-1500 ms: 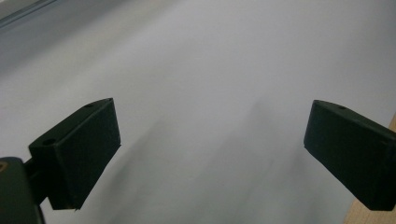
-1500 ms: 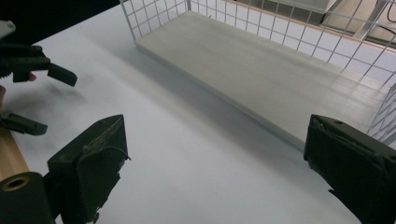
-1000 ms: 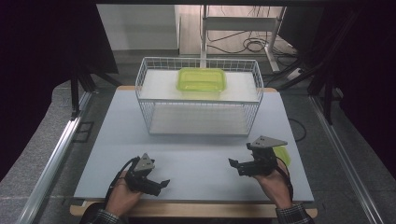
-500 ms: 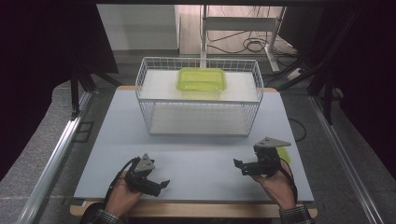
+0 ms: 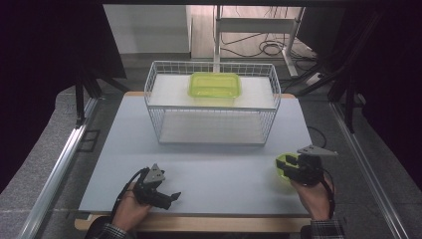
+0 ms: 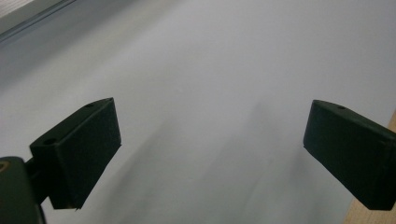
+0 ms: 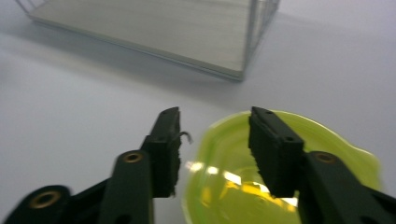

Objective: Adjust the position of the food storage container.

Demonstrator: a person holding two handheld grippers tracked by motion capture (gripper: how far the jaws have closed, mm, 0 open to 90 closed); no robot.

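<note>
A lime-green translucent bowl (image 5: 281, 163) sits on the table near its right front corner. My right gripper (image 5: 294, 168) hovers over the bowl's left rim. In the right gripper view the left jaw stands just outside the bowl (image 7: 224, 154) and the right jaw over its inside. The right gripper (image 7: 215, 122) has just been closing its jaws, and a gap still shows between the pads and the rim. My left gripper (image 5: 170, 196) rests at the front left, open over bare table (image 6: 210, 70), nothing between its jaws.
A white wire basket (image 5: 211, 108) stands at the back middle of the grey table (image 5: 124, 149), with a green rectangular container (image 5: 215, 84) inside it at the rear. The basket's near corner (image 7: 243, 70) lies ahead of the right gripper. The table's wooden front edge (image 6: 392, 126) runs close to the left gripper.
My right gripper has moved right, onto the green bowl, and its jaws have narrowed around the bowl's rim. The left hand and gripper have stayed where they were.
</note>
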